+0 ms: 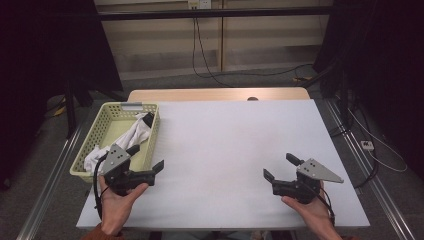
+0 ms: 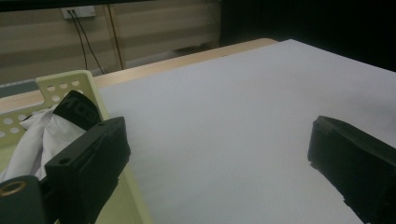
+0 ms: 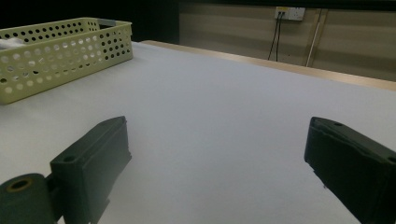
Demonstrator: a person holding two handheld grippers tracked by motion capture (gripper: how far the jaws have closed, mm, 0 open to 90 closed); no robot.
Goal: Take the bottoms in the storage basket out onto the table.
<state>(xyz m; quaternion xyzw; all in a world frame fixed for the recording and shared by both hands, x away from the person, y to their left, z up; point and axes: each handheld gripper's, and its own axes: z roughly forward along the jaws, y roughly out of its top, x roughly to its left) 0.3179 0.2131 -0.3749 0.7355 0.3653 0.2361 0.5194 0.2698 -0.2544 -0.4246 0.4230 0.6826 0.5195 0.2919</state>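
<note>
Two grippers were spread wide, holding nothing. We saw the white cloth in the basket just beside the left gripper; the right gripper hovered well apart, palm-cradled low over the table.

1. The high view is dim overall; the white-covered table is the brightest area, evenly lit from above, with dark curtains at both sides falling to near black.
2. Shadows on the table are soft and faint, with no hard glare.
3. The left gripper view is dusky; its black plastic claw sits blurred at the bottom, and the pale yellow perforated plastic basket is slightly soft.
4. The right gripper view shows a gentle sheen on the table; its near black claw is out of focus and the background wall is soft.
</note>
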